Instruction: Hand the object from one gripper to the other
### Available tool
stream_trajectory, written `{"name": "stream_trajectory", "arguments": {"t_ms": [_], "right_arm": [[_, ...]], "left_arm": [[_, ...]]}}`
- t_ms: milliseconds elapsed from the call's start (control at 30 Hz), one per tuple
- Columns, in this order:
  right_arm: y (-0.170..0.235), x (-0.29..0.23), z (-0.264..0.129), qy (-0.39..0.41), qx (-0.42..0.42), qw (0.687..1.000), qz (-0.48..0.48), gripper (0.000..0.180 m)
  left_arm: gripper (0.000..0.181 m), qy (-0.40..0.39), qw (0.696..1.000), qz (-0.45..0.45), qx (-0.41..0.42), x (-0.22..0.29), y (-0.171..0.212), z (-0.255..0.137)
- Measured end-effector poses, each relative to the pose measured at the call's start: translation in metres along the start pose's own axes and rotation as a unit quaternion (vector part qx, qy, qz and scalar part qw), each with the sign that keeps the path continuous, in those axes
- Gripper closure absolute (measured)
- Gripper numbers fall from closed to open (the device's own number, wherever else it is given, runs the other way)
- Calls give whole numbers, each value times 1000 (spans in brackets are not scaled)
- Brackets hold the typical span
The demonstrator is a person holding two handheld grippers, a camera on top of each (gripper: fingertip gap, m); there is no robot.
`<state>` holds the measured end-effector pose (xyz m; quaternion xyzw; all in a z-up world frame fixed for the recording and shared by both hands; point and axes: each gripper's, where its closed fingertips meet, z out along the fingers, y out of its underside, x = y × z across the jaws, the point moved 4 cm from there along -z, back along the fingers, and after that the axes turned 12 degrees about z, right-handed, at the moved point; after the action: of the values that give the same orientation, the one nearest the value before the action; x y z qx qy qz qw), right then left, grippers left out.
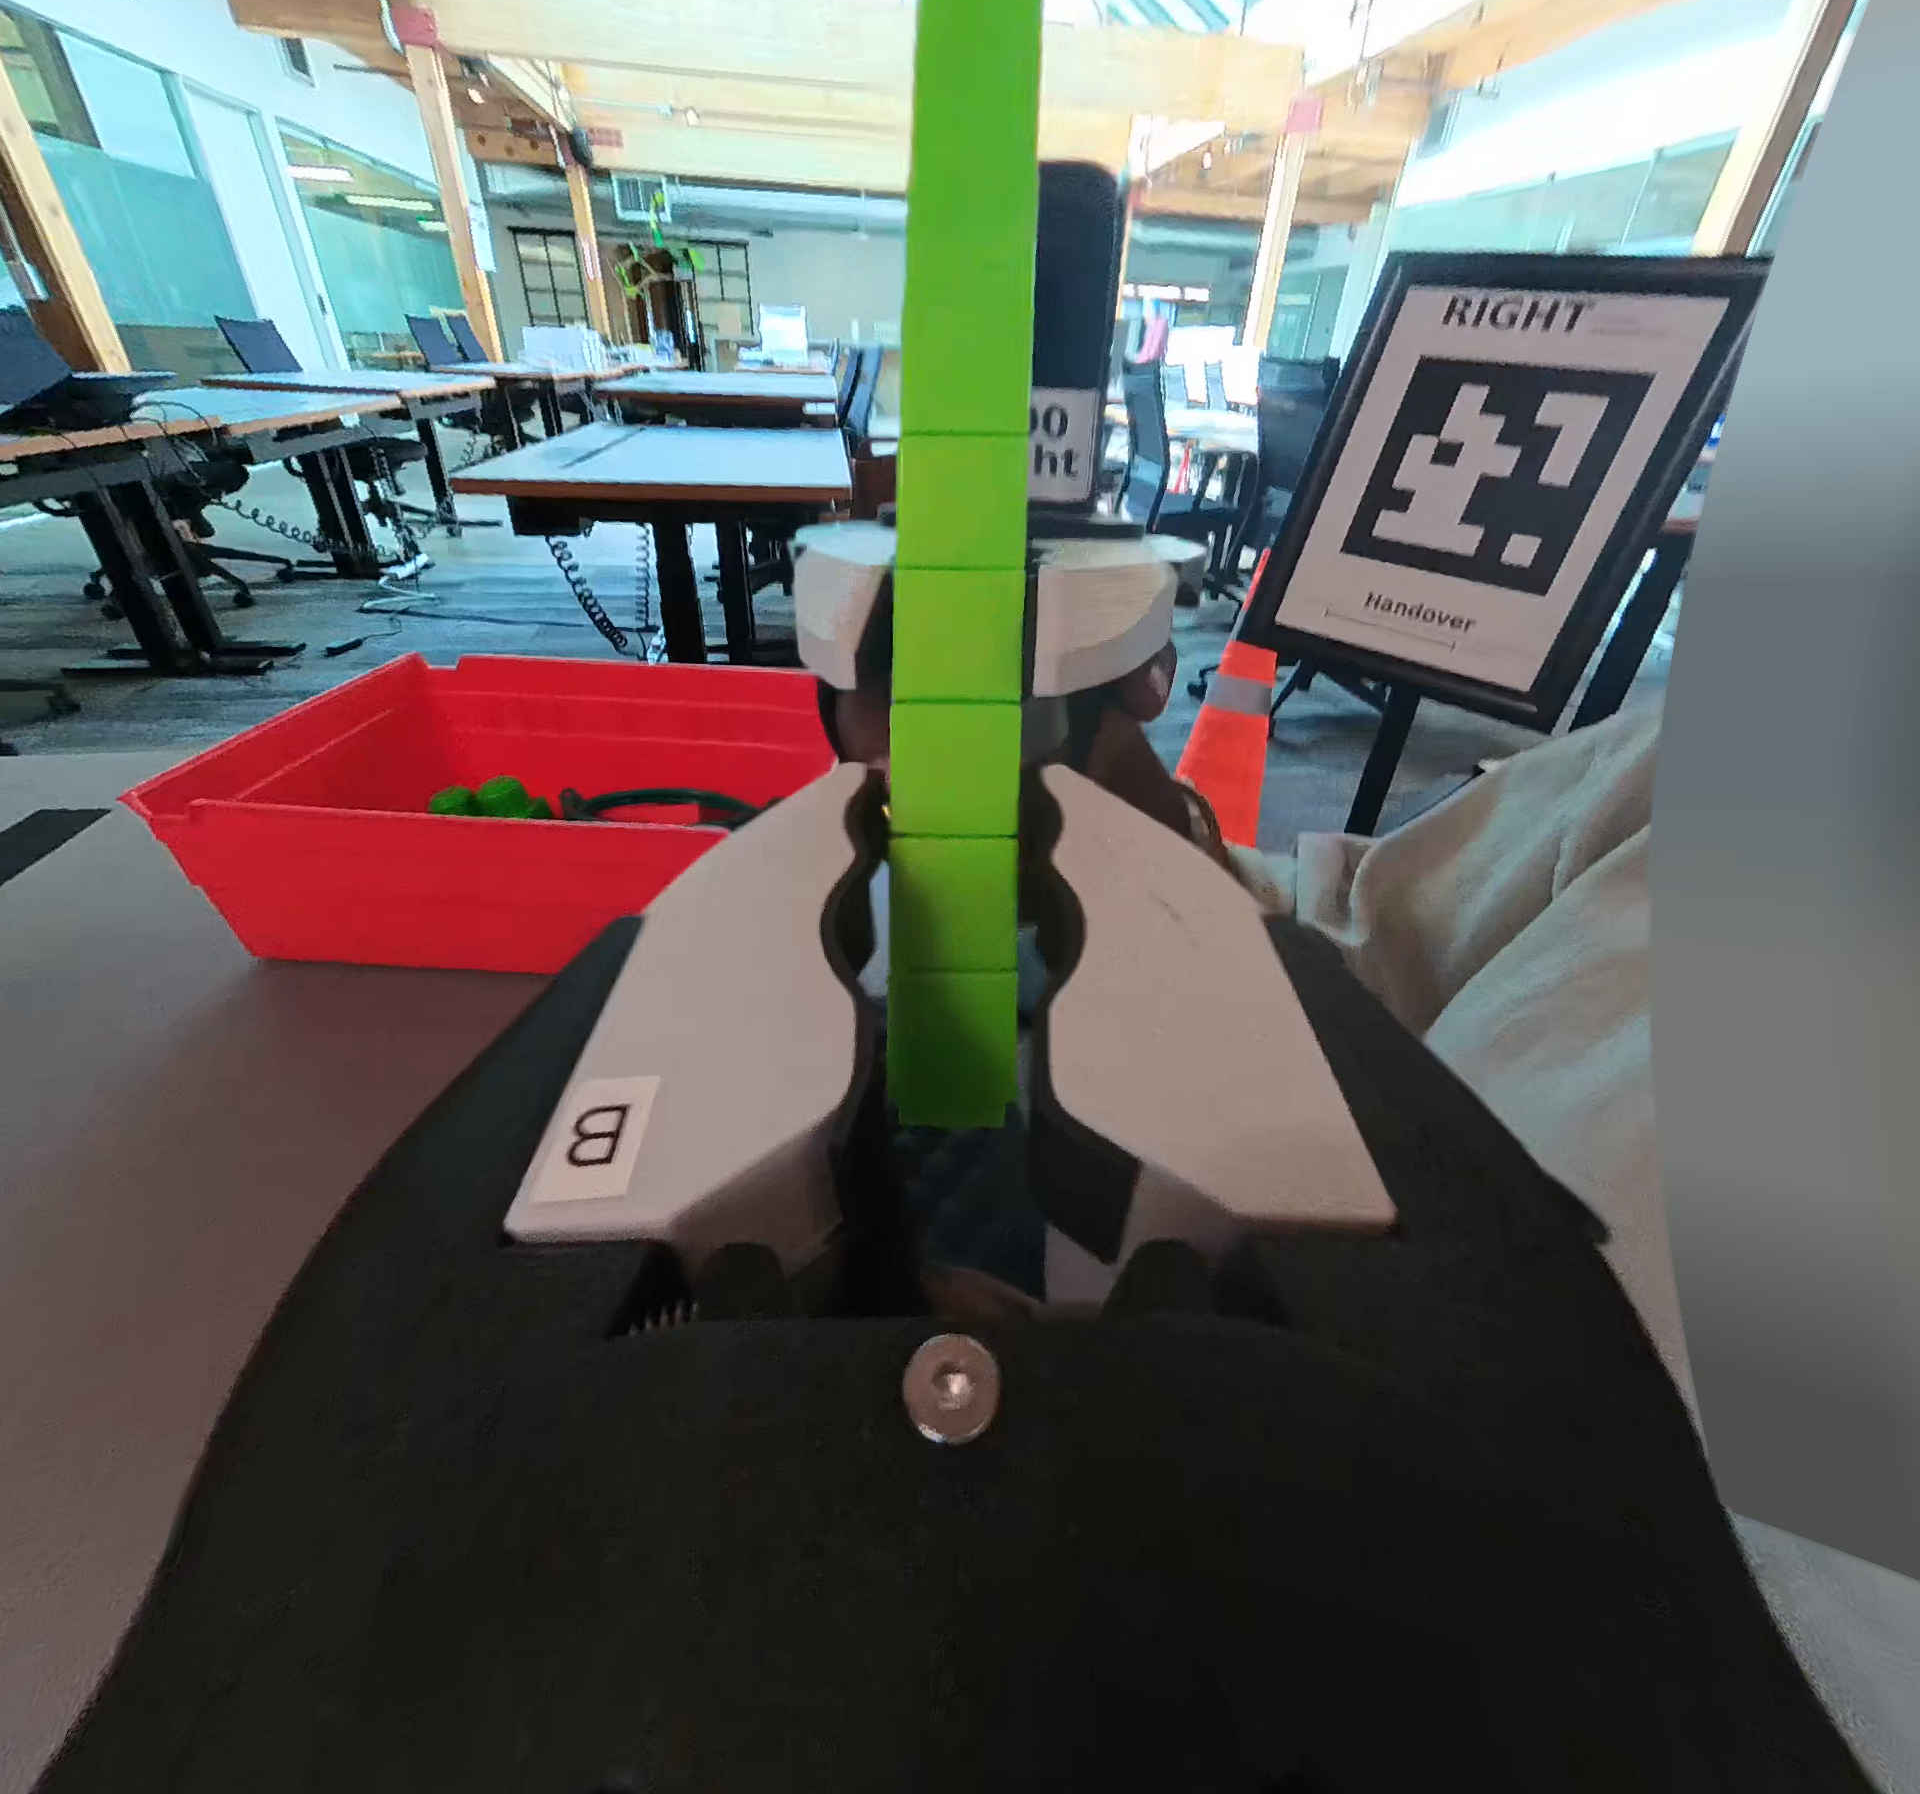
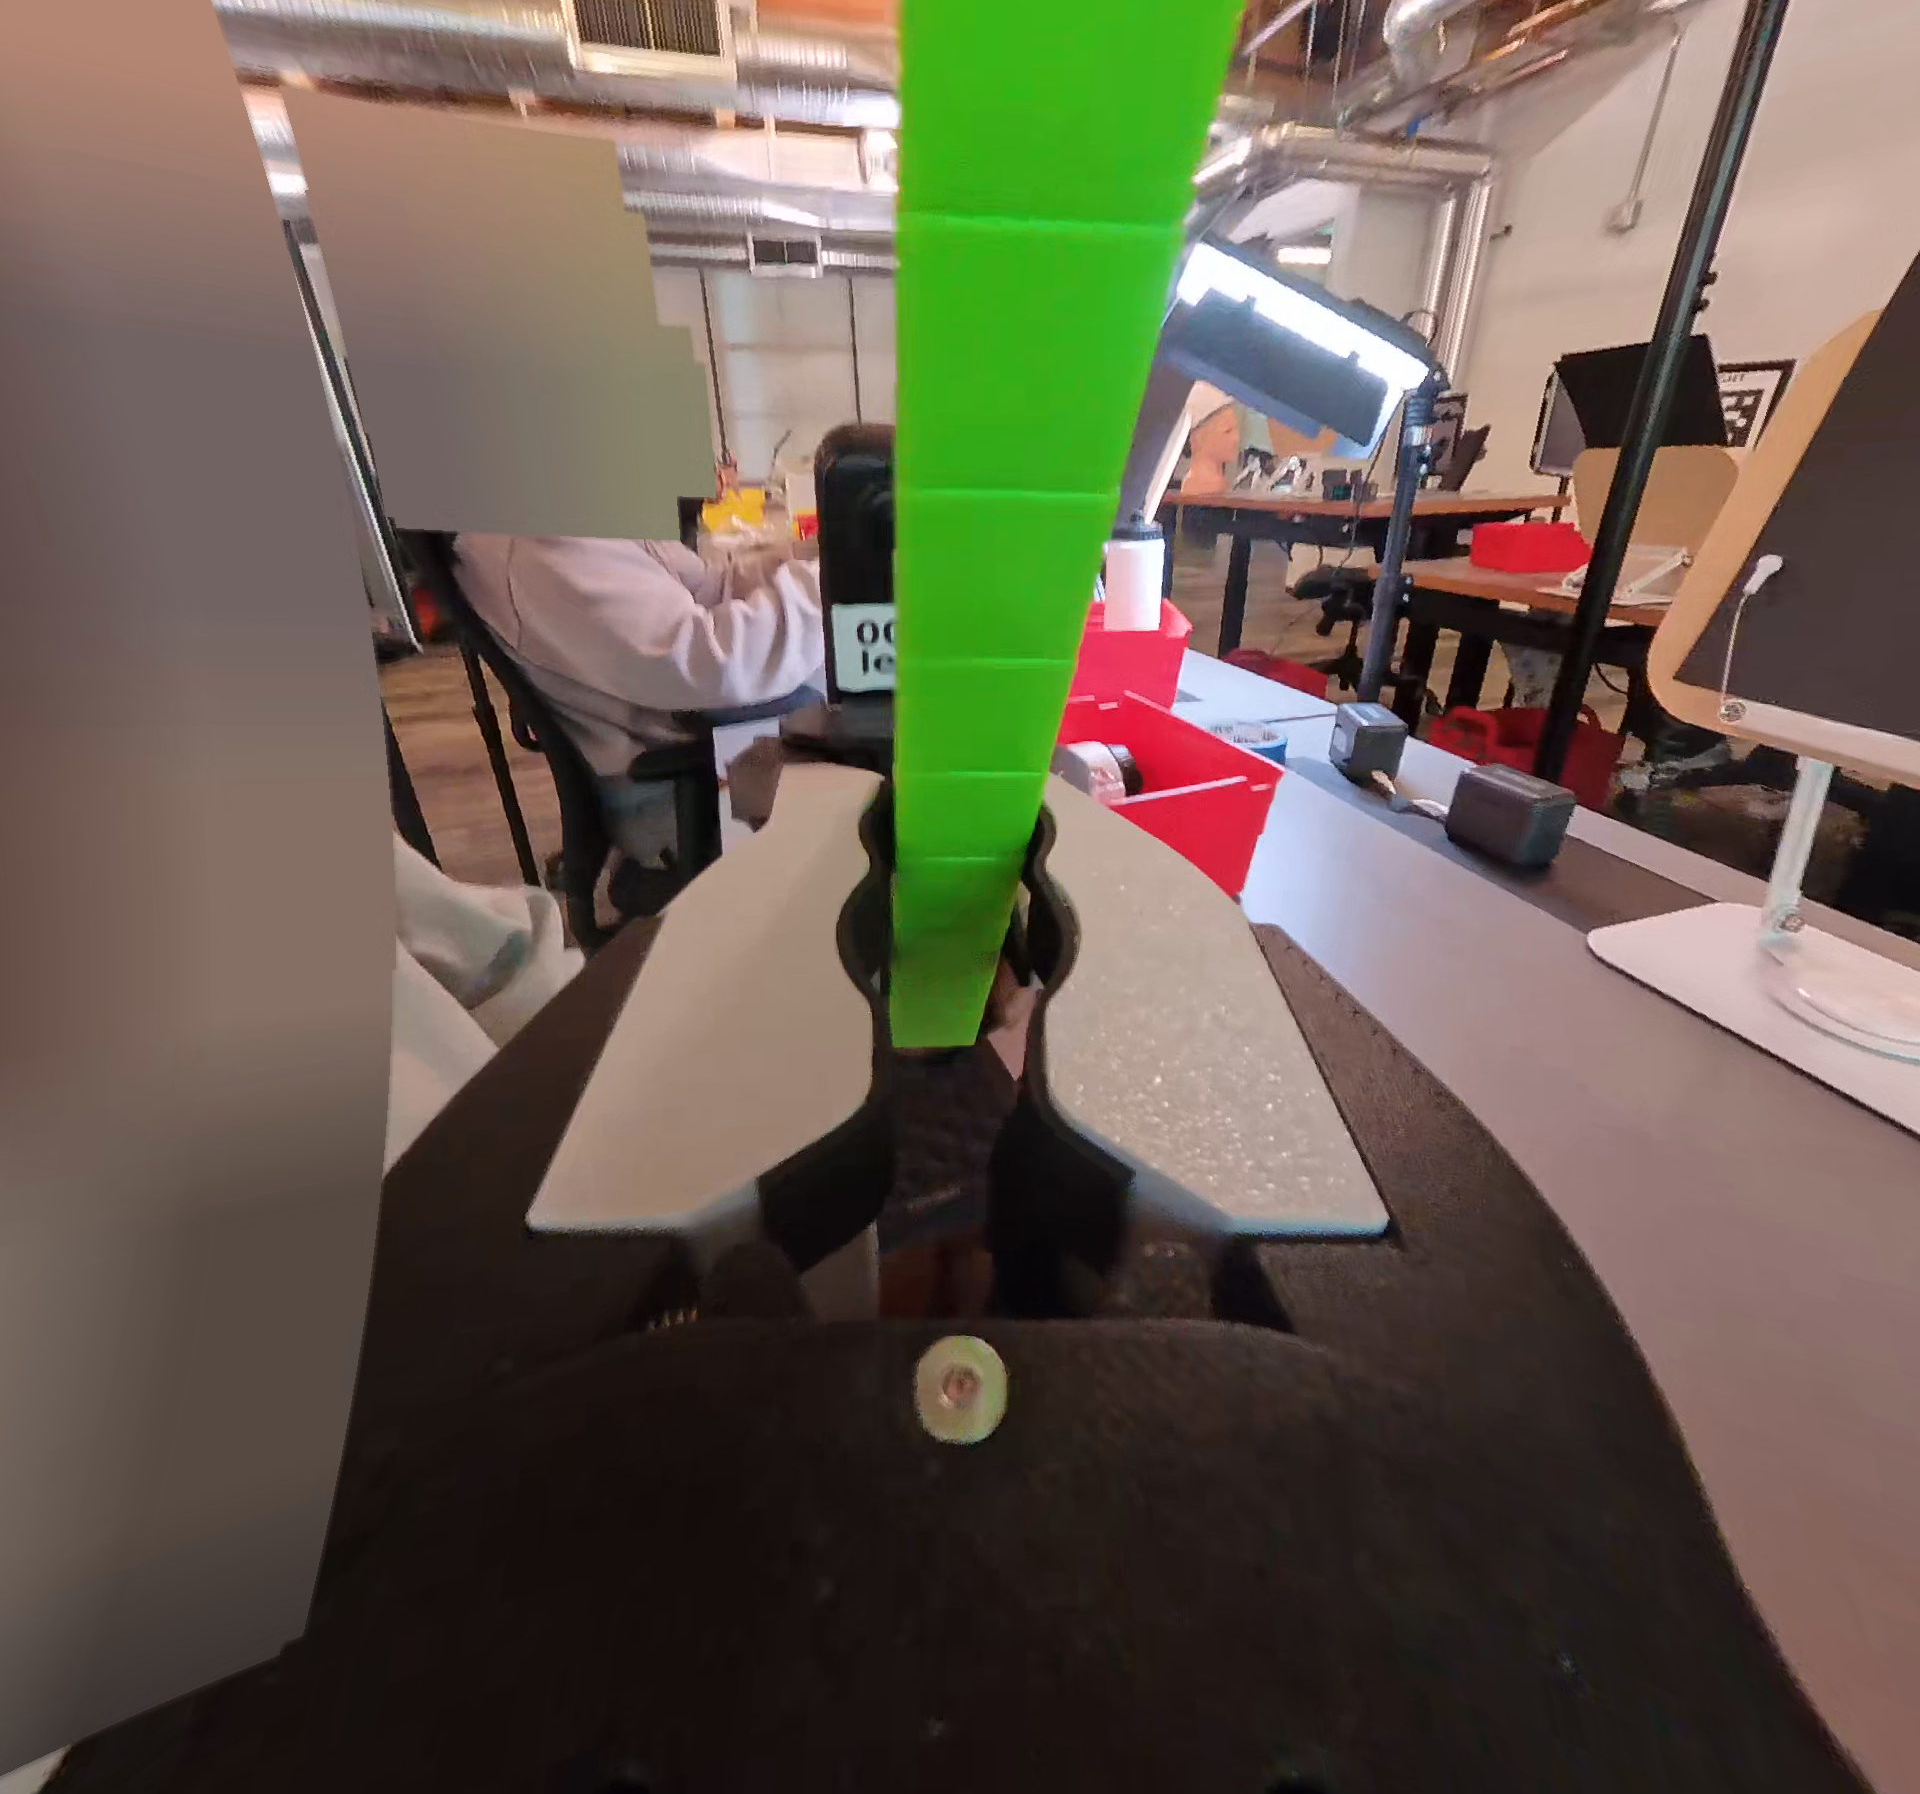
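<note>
- Mid-handover: the left tongs [image 1: 954, 913] and the right tongs [image 2: 961, 903] are both closed on the green block stick [image 1: 961, 497].
- Next, I reckon 1 pair must open and back away, near the red bin [image 1: 416, 861].

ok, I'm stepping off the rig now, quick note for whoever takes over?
Left gripper: closed on the green bar, near its lower end.
Right gripper: also closed on the bar, facing the left one.
The bar is upright in the air; the red bin sits on the table.
Done: both grips are on.
Left to do: one gripper releases; which one is giving cannot be told.
</note>
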<state>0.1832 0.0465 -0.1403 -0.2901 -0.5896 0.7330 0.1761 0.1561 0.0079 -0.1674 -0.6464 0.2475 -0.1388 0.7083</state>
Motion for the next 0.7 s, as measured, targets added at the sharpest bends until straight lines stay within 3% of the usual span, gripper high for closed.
{"name": "stream_trajectory", "arguments": {"t_ms": [100, 200, 333, 367, 400, 533, 633, 700], "right_arm": [[9, 1, -3, 23, -61, 997, -33, 158], [27, 5, -1, 42, -141, 988, -48, 158], [50, 6, 9, 43, -209, 976, -51, 157], [54, 5, 11, 41, -220, 973, -52, 157], [56, 5, 13, 40, -225, 972, -54, 157], [52, 4, 14, 32, -204, 977, -62, 156], [39, 3, 14, 39, -149, 984, -90, 144], [33, 1, 12, 34, -127, 988, -84, 154]], "left_arm": [[128, 2, 1000, 11, -15, -2, -1, -11], [125, -18, 1000, 19, 17, -3, -13, -17], [130, -31, 999, 32, 14, 1, -13, -9], [142, -35, 999, 32, 14, 1, -12, -7], [156, -29, 999, 33, 15, 2, -12, -6], [158, -31, 999, 23, 37, 1, -17, -8], [158, -37, 998, 15, 53, -2, -18, -10], [158, -25, 997, 3, 66, -1, -20, -9]]}}
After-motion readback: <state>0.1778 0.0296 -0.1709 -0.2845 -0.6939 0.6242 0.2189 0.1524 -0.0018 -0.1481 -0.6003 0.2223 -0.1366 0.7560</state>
